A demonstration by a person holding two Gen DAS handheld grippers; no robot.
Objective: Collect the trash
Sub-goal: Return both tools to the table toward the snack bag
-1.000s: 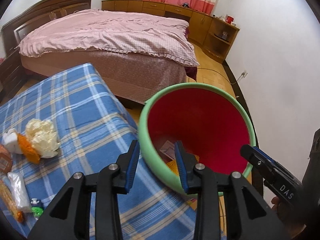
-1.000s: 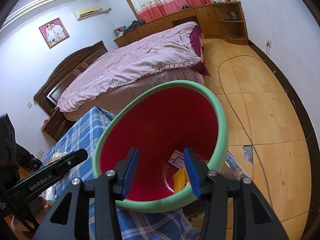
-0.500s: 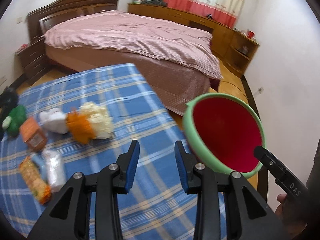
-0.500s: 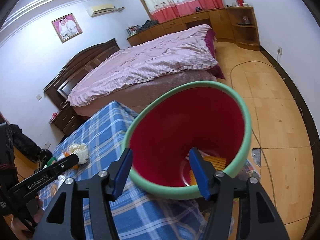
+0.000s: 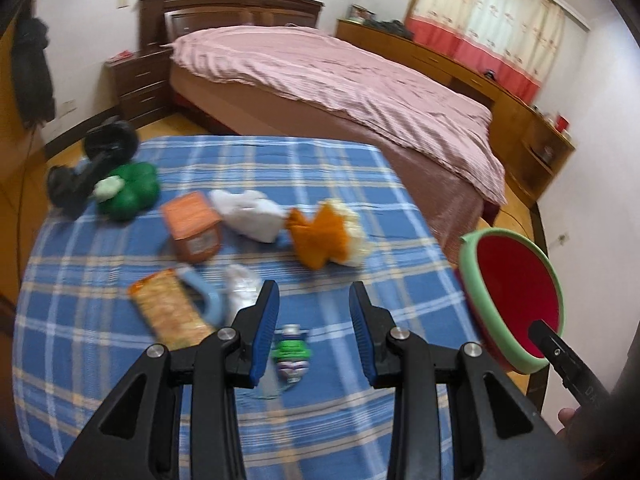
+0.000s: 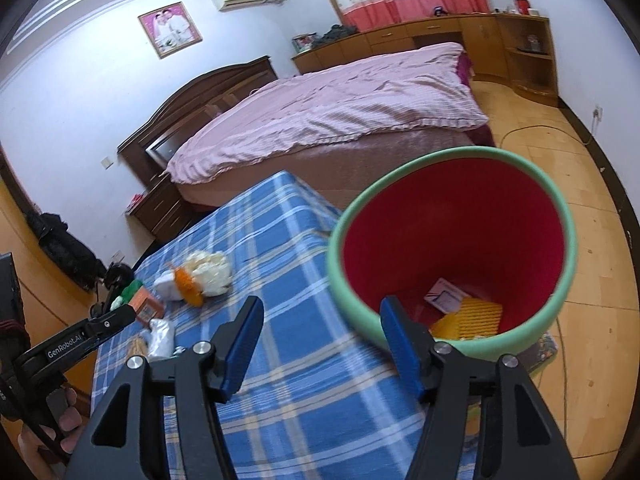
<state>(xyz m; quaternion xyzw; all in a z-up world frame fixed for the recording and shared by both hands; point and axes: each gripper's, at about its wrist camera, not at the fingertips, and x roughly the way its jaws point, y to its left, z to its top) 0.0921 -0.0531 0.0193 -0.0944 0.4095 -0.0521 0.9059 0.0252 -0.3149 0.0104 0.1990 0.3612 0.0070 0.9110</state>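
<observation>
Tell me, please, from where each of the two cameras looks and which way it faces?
Left wrist: on the left gripper, looking down over the checked table and its scattered trash toward the bed; jaws empty.
Right wrist: on the right gripper, facing the red bin; jaws empty.
Shared: table, bin, bed, and each shows the other gripper.

A bin (image 6: 454,240), red inside with a pale green rim, stands at the right edge of the blue plaid desk (image 5: 360,216); a yellow packet (image 6: 472,318) and a pink card (image 6: 442,294) lie at its bottom. Mid-frame on the desk lie an orange carton (image 5: 194,226), white tissue (image 5: 250,212), an orange-and-cream wad (image 5: 326,236), a snack wrapper (image 5: 168,312) and a small green-capped bottle (image 5: 292,354).
</observation>
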